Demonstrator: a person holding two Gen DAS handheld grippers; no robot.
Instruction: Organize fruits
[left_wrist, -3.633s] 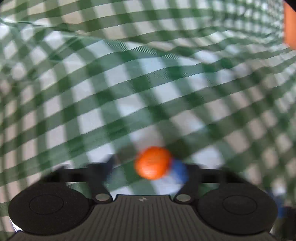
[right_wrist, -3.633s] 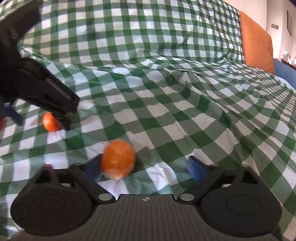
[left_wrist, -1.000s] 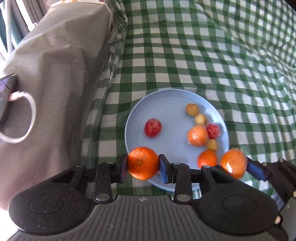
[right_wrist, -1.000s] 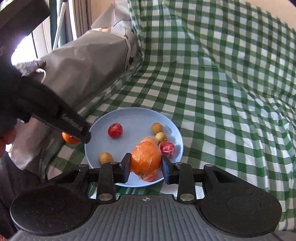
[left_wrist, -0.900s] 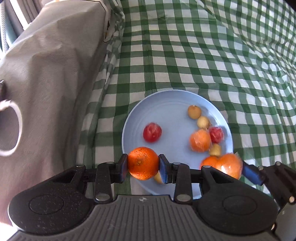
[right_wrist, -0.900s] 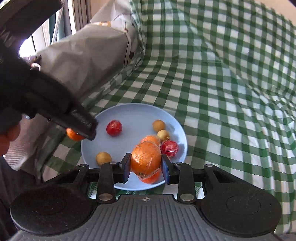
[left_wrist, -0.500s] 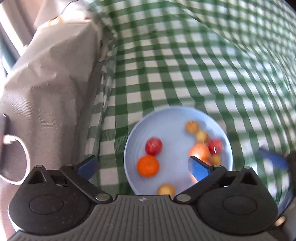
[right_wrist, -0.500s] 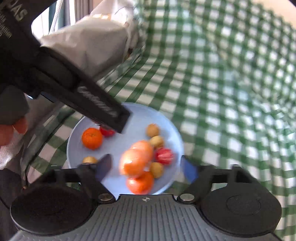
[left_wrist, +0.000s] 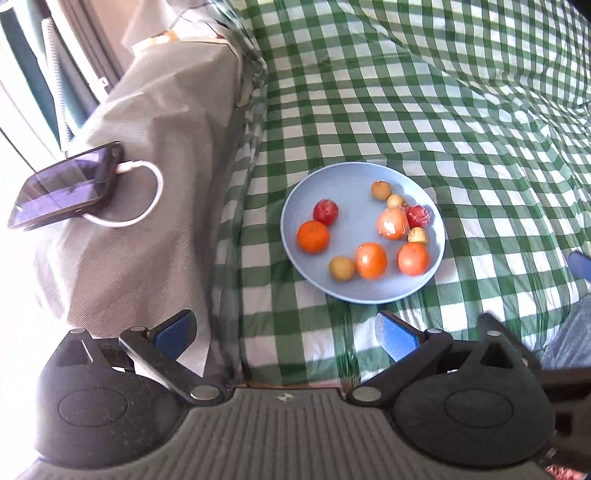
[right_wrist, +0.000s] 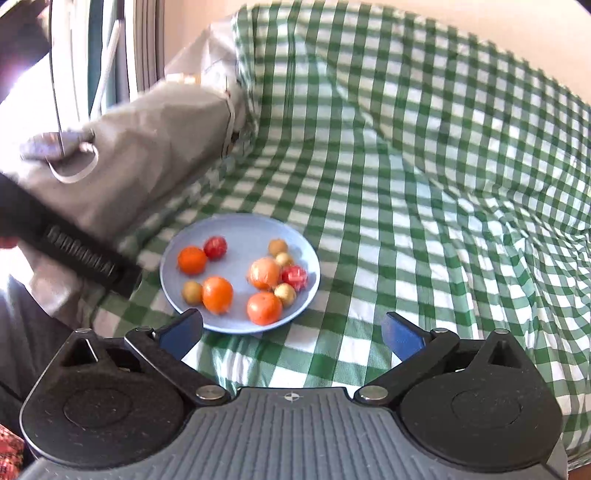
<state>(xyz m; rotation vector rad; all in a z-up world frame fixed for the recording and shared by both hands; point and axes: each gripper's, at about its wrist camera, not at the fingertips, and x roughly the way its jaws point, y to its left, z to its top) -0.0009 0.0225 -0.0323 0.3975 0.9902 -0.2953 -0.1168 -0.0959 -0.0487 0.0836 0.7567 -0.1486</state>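
Fruits (left_wrist: 371, 260) piled on blue plate (left_wrist: 354, 177).

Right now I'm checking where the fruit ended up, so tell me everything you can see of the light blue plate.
The light blue round plate looks smooth and matte, perhaps plastic or ceramic, shallow with a low raised rim. It lies flat and upright on the green-and-white checked cloth, close beside a grey fabric-covered block without clearly touching it. Ten small fruits rest in it: four orange, two red, four yellowish-brown. Neither pair of tongs touches it; both stand open and empty short of its near rim.
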